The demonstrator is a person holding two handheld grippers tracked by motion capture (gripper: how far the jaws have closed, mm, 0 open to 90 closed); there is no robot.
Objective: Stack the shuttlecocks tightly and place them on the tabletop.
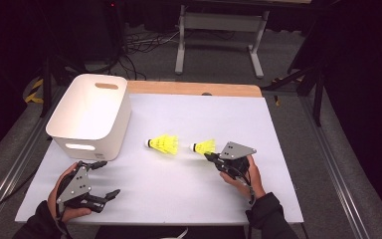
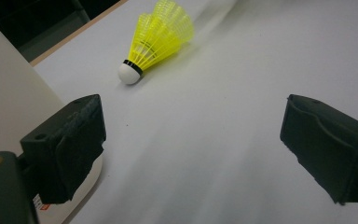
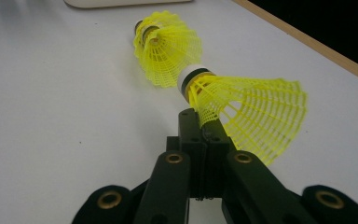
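Note:
Two yellow shuttlecocks lie on the white table point(image 1: 189, 194). The right shuttlecock point(image 1: 204, 146) point(image 3: 256, 112) has the edge of its mesh skirt pinched between the tips of my right gripper point(image 1: 212, 157) point(image 3: 200, 123), which is shut on it; its white cork points away from the gripper. The left shuttlecock point(image 1: 164, 144) point(image 3: 168, 46) point(image 2: 161, 35) lies free just beyond it, cork toward the bin. At the table's near left, my left gripper point(image 1: 105, 179) point(image 2: 191, 149) stands wide open with nothing between its jaws, aimed across the table at the left shuttlecock.
A white plastic bin point(image 1: 89, 112) point(image 2: 9, 88) with handle slots stands at the table's far left, close beside my left gripper. A wooden strip point(image 1: 194, 88) runs along the far edge. Cables and a metal frame lie on the floor beyond.

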